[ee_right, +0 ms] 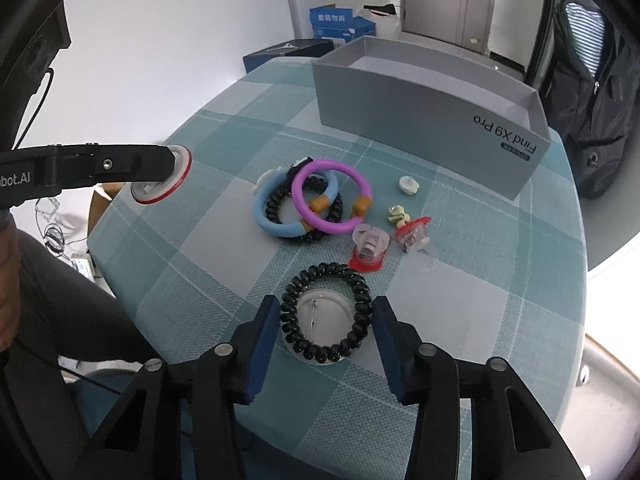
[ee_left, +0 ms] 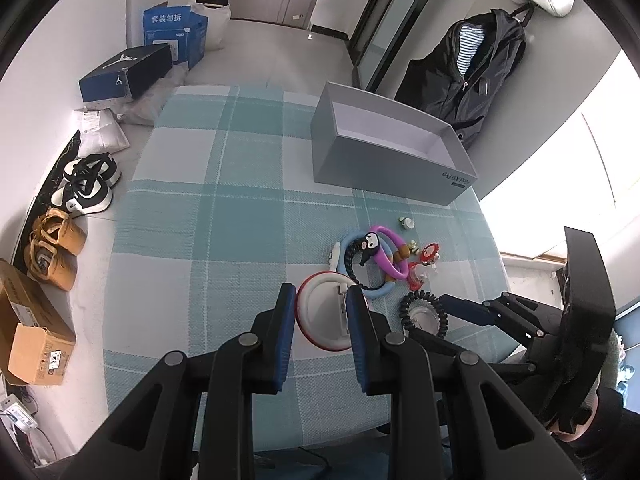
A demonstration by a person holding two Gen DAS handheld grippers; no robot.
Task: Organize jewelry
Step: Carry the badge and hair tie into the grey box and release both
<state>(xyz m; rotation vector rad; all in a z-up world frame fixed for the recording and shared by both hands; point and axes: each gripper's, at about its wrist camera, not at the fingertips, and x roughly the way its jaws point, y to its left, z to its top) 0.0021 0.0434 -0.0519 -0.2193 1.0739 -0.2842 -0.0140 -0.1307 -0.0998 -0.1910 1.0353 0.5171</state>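
My left gripper is shut on a round red-rimmed white badge, held above the table; the badge also shows in the right wrist view. My right gripper is open around a black coil hair tie lying on a clear round badge. A blue bracelet, a purple bracelet, another black coil tie, two red clips and small pale charms lie in a pile. An open grey box stands behind them.
The table has a teal checked cloth. On the floor at left are shoes, cardboard and shoe boxes. A dark jacket hangs behind the grey box.
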